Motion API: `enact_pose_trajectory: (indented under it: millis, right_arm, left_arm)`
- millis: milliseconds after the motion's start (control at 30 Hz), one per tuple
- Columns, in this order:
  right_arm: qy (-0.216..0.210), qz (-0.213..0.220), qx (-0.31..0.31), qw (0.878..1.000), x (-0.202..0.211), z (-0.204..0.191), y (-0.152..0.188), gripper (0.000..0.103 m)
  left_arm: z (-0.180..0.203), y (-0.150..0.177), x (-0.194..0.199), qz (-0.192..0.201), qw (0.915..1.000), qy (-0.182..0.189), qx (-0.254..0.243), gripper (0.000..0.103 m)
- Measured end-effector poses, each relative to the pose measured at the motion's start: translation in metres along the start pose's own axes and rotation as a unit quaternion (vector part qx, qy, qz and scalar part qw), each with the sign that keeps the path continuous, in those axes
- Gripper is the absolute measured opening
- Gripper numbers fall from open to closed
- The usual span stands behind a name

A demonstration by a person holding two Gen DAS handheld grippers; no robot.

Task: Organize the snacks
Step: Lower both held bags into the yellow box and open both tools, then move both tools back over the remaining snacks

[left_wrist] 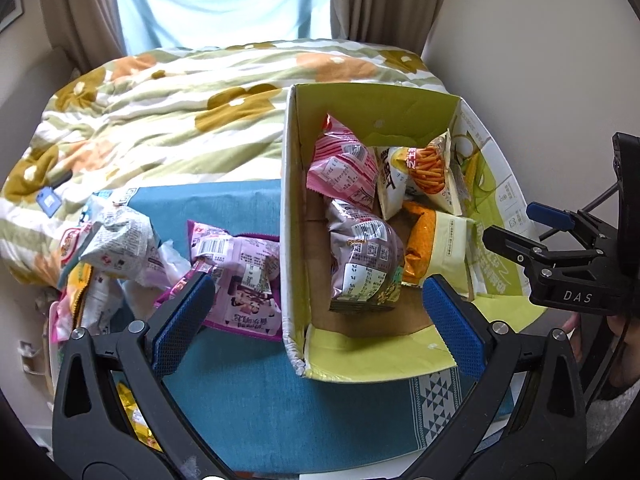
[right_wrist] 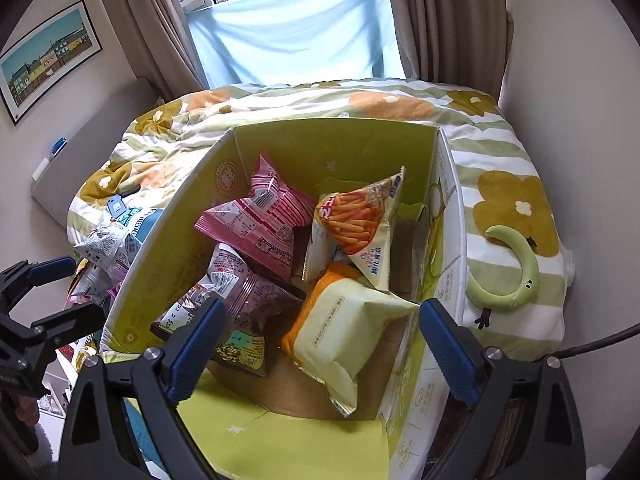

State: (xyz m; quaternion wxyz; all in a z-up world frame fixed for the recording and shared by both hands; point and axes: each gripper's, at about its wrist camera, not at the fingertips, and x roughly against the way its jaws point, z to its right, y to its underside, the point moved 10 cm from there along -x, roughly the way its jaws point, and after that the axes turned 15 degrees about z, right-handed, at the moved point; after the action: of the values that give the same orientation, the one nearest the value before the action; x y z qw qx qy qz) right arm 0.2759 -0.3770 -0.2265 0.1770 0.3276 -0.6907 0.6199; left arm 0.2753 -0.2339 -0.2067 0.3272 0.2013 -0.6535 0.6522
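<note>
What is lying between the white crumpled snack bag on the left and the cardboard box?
In the left wrist view, a purple snack bag lies between the white crumpled bag and the cardboard box.

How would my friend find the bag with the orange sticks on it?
Look in the green cardboard box on the bed. Against its far right wall stands the stick snack bag. It alone pictures a heap of thin orange sticks; its neighbours are plain pink, brown or pale yellow.

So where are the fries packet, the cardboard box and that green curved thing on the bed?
fries packet (right_wrist: 354, 222), right wrist view, printed front.
cardboard box (right_wrist: 332, 146), right wrist view, far inner wall.
green curved thing (right_wrist: 516, 276), right wrist view, outer curve.
</note>
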Motion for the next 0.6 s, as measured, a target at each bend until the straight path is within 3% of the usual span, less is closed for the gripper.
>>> enact_pose_trajectory:
  millis: [367,600]
  right_arm:
    - [-0.012,0.042,0.001,0.999,0.049,-0.017,-0.026,0.096]
    - [-0.033,0.083,0.002,0.996,0.083,-0.039,-0.053,0.096]
  left_arm:
    - [-0.004,-0.015,0.049,0.048,0.9987,-0.016,0.003,0.103]
    - [-0.023,-0.023,0.099,0.085,0.9951,-0.052,-0.007,0.103]
